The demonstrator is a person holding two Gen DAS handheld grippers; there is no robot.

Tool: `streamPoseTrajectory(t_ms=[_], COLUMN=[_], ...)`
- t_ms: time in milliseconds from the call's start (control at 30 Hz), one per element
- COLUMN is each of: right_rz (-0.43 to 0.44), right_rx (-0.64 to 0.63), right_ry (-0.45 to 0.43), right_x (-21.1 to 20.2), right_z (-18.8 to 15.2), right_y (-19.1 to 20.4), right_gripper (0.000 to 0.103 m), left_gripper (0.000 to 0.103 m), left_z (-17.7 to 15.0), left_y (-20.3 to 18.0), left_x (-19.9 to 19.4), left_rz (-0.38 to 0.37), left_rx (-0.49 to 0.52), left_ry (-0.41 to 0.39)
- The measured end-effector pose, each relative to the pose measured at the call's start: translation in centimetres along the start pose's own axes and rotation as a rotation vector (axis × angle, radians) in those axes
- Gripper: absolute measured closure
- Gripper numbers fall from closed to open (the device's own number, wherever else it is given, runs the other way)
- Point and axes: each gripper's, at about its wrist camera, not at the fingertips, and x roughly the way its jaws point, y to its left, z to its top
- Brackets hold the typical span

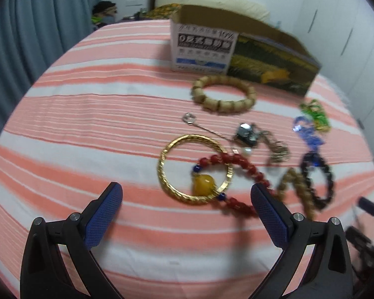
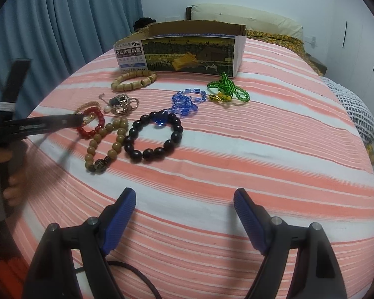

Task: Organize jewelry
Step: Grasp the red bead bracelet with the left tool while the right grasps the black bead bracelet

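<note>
Now | left gripper [image 1: 187, 196]: fingers spread, nothing between, above the gold bangle [image 1: 194, 168], probably to choose it first | right gripper [image 2: 184, 204]: fingers spread, empty, waiting over bare bedspread [image 2: 261, 154] | jewelry: bangle overlaps the red bead bracelet [image 1: 239, 174]; cardboard box [image 1: 236, 49] at 12 o'clock, seemingly the destination.

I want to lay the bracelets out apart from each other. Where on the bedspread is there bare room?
Free: the striped bedspread right of the dark bead bracelet, and the near strip before the right gripper. Also left of the gold bangle. Crowded: between the cardboard box and the tan bead strand.
</note>
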Motion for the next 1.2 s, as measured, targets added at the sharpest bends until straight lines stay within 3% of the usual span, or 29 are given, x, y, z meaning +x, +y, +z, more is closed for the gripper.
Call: streamPoseTrajectory(t_ms=[133, 333, 500, 700, 767, 800, 833, 867, 900, 933, 1033, 1100, 1200], right_rz=[-0.001, 0.015, 0.044, 0.057, 0.052, 0.046, 0.03, 0.023, 0.036, 0.026, 0.026, 0.032, 0.02], right_rx=[-0.001, -0.035, -0.056, -0.105, -0.122, -0.134, -0.156, -0.18, -0.181, -0.174, -0.132, -0.107, -0.083], right_ry=[0.003, 0.003, 0.024, 0.024, 0.022, 0.017, 0.007, -0.003, -0.002, 0.001, 0.01, 0.004, 0.006], right_x=[-0.2, 0.3, 2.0, 3.7, 4.4, 4.7, 5.0, 5.0, 5.0, 4.9, 4.2, 3.2, 2.0], right_z=[0.0, 0.8, 1.2, 2.7, 3.3, 3.6, 3.8, 3.9, 4.1, 4.2, 4.0, 3.6, 3.1], right_y=[0.0, 0.3, 1.1, 2.7, 3.2, 3.6, 4.0, 4.4, 4.4, 4.4, 3.8, 3.3, 2.6], right_gripper=[0.021, 0.021, 0.021, 0.021, 0.022, 0.031, 0.038, 0.051, 0.072, 0.076, 0.082, 0.091, 0.091], left_gripper=[0.001, 0.0, 0.004, 0.027, 0.043, 0.047, 0.059, 0.073, 0.082, 0.095, 0.095, 0.096, 0.096], left_z=[-0.9, -3.1, -4.0, -4.1, -4.0, -4.0, -4.2, -4.3, -4.4, -4.4, -4.3, -4.1, -3.8], left_y=[0.5, 3.7, 3.8, 1.6, 0.9, 0.6, 0.4, 0.3, 0.4, 0.6, 1.8, 2.1, 2.5], left_x=[-0.1, -1.7, -2.5, -2.7, -2.7, -2.8, -3.0, -3.2, -3.4, -3.5, -3.7, -3.7, -4.4], left_rz=[0.057, 0.065, 0.011, -0.017, -0.031, -0.038, -0.05, -0.059, -0.063, -0.072, -0.137, -0.162, -0.22], left_rx=[0.033, 0.034, 0.051, 0.125, 0.145, 0.159, 0.17, 0.178, 0.178, 0.17, 0.111, 0.097, 0.074], left_ry=[0.012, 0.027, 0.029, -0.009, -0.024, -0.031, -0.036, -0.041, -0.043, -0.042, -0.032, -0.027, -0.037])
